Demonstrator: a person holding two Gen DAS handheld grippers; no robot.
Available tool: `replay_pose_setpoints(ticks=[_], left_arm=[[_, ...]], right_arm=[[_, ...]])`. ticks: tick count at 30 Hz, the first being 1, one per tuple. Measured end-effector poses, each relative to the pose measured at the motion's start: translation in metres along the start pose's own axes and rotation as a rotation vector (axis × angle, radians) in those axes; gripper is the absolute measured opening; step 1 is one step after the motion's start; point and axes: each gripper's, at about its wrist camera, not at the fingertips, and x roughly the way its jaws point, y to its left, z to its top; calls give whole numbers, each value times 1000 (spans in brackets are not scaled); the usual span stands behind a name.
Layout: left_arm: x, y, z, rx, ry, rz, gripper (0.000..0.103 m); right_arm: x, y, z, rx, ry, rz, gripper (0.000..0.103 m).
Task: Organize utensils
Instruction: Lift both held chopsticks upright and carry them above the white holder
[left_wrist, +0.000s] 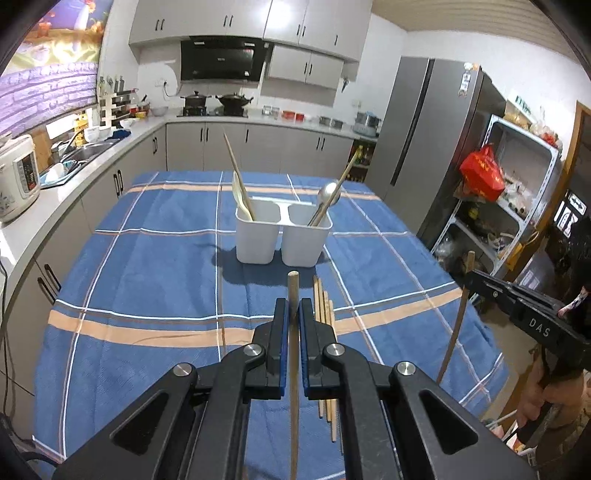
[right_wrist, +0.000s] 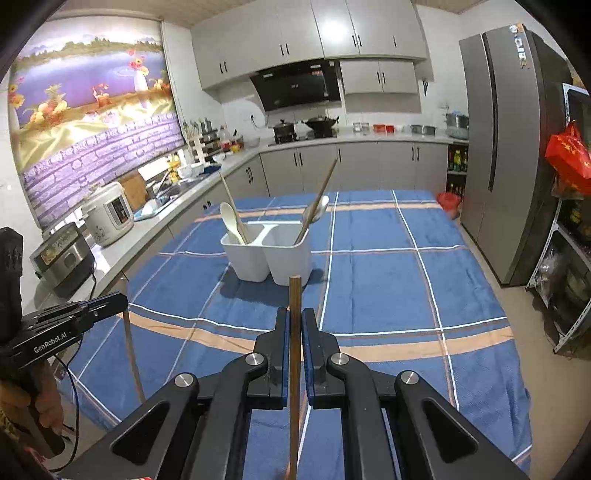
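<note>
**A:** Start big. What's in front of you?

**B:** A tabletop (left_wrist: 147, 266) under a soft woven cloth, blue with white and tan stripes. Standing on it, well ahead of me, is a white plastic twin-compartment utensil holder (left_wrist: 282, 236), smooth-walled with rounded corners. Its left cup holds a cream plastic spoon (left_wrist: 239, 192) and one pale wooden chopstick; the right cup holds a shiny metal spoon (left_wrist: 330, 192) and another chopstick, all leaning on the rims.

**A:** And loose on the cloth?

**B:** A small bunch of pale wooden chopsticks (left_wrist: 324, 306) lying side by side, just right of my left gripper (left_wrist: 294, 314).

**A:** What are you holding?

**B:** Each hand has one. My left fingers are clenched on a light round wooden chopstick (left_wrist: 293, 288), gripped mid-length so its blunt end pokes forward. My right gripper (right_wrist: 294, 321) is clamped on a darker brown wooden chopstick (right_wrist: 294, 295) the same way.

**A:** Why that hold?

**B:** I'd judge it lets me aim each end into a cup.
</note>
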Motion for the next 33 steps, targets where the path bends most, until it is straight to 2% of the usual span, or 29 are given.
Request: replay_pose_setpoints(ticks=[9, 18, 25, 33], left_arm=[[-39, -4, 4, -11, -82, -5, 5], [-48, 4, 25, -29, -127, -28, 5], [-51, 12, 72, -25, -205, -51, 5], [-28, 29, 153, -29, -293, -56, 5]], right_arm=[[-30, 14, 3, -22, -78, -2, 6], [-36, 24, 20, -40, -124, -9, 6], [-32, 34, 58, -50, -180, -4, 6], [-9, 36, 135, -10, -289, 0, 7]])
